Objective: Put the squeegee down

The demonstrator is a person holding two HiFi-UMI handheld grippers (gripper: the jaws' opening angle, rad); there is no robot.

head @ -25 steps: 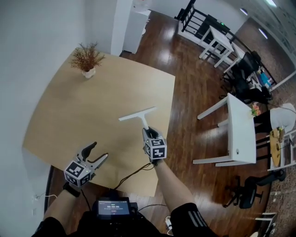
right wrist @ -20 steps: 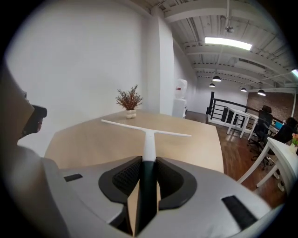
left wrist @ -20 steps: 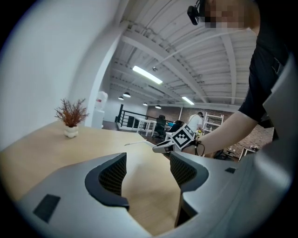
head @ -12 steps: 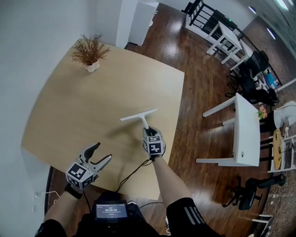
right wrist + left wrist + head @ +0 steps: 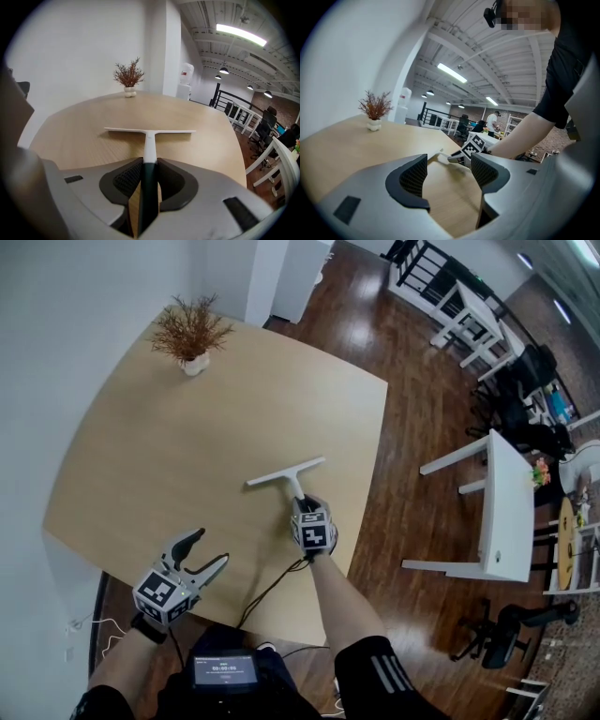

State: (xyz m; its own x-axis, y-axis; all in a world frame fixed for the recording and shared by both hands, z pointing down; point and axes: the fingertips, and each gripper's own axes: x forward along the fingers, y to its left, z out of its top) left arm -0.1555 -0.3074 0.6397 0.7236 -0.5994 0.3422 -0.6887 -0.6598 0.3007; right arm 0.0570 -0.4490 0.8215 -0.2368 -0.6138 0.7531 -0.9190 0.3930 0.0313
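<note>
Right hand-held gripper [image 5: 302, 503] clamped on the squeegee [image 5: 286, 473] handle. Blade sits crosswise at centre frame, at or just over the counter [image 5: 141, 446]; contact unclear. Counter's right edge is close, near edge just below. Wide bare surface left and up to the plant [image 5: 192, 334] at the top-left corner. Left hand-held gripper [image 5: 208, 550] is open, empty, at the near edge. Versus 1.0 s ago: grip and poses much the same.
</note>
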